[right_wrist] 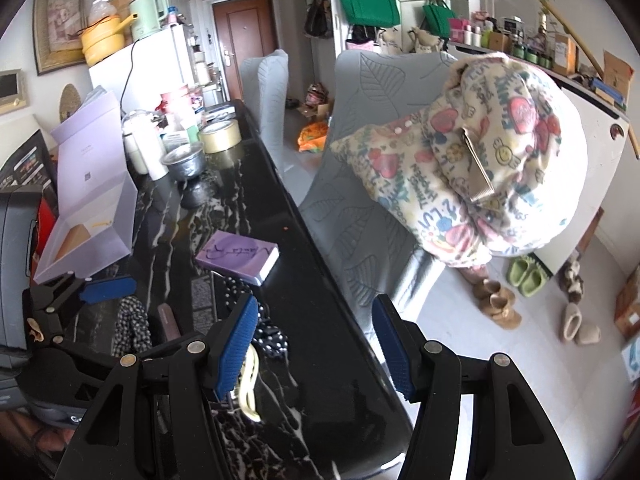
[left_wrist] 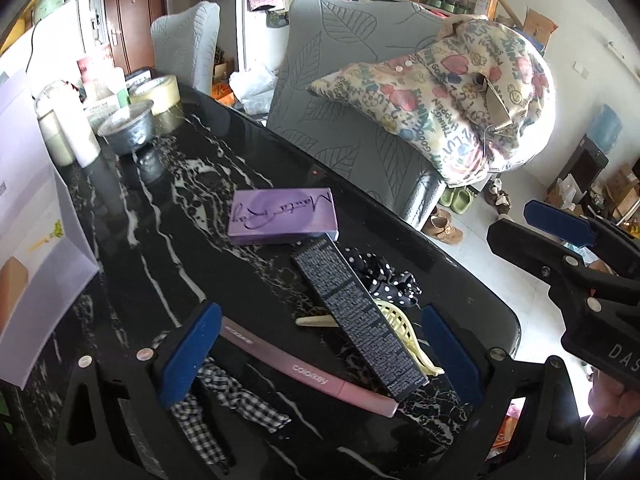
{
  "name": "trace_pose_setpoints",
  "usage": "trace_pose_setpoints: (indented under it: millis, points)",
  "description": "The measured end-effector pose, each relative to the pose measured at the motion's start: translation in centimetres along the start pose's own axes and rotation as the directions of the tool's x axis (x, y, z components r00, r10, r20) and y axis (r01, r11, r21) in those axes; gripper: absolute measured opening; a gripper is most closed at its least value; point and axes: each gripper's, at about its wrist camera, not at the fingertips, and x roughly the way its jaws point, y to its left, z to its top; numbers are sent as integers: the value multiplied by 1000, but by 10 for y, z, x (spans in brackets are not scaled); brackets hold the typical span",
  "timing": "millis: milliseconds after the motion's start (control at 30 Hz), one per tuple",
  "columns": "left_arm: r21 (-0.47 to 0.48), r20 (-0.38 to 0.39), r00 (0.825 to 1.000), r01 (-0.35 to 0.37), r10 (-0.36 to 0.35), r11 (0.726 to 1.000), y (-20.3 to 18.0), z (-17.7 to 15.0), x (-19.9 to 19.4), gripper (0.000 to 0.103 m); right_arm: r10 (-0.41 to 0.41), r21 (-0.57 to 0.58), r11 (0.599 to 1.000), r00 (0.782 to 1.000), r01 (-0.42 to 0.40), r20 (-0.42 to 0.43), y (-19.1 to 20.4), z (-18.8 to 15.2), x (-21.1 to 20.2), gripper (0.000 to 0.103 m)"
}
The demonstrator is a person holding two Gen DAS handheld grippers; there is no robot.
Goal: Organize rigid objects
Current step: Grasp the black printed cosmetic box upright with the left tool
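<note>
My left tool [left_wrist: 320,352] is spread wide and holds nothing; its blue pads hang just above the black marble bench [left_wrist: 168,216], one over a checked cloth [left_wrist: 216,408], the other beyond the yellow comb [left_wrist: 404,332]. Between the pads lie the pink colorkey tube [left_wrist: 316,376] and the long black box [left_wrist: 356,316], which rests slanted across the tube's end and over the comb. The purple box [left_wrist: 280,216] lies flat farther along the bench, just beside the black box's far end, with a polka-dot scrunchie [left_wrist: 384,280] to its right.

My right tool [right_wrist: 316,344] is also wide apart and empty, poised over the bench's edge nearest the grey chair [right_wrist: 360,208]; its left pad sits above the comb and scrunchie. From the left camera it shows at the right border, held off the bench over the floor, clear of every object.
</note>
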Motion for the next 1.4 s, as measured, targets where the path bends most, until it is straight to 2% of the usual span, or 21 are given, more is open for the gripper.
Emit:
trace_pose_setpoints:
  millis: [167,300,400,567,967,1233,1400]
  points:
    - [-55,-56,998,38,-41,998,-1,-4,16,85,2,17,1000,1000,-2,-20,-8,-4,8,60]
    - [-64,-93,995,40,-46,997,-6,-9,28,64,9,23,1000,1000,-9,-30,-11,-5,13,60]
    - [-61,-85,994,57,-62,997,-7,-11,30,47,12,22,1000,999,-11,-39,-11,-6,17,60]
    - [-55,-63,994,91,-94,994,-7,-10,26,30,25,20,1000,998,-24,-52,-12,-6,25,60]
    - [-91,-4,998,68,-68,994,17,-1,-1,28,109,-6,994,992,-110,-68,2,11,50,60]
    - [-176,30,999,25,-20,984,53,6,-17,28,172,-109,977,980,-182,-98,25,29,83,60]
    - [-220,40,999,-12,22,975,71,9,-20,28,173,-185,963,975,-198,-140,41,40,110,61]
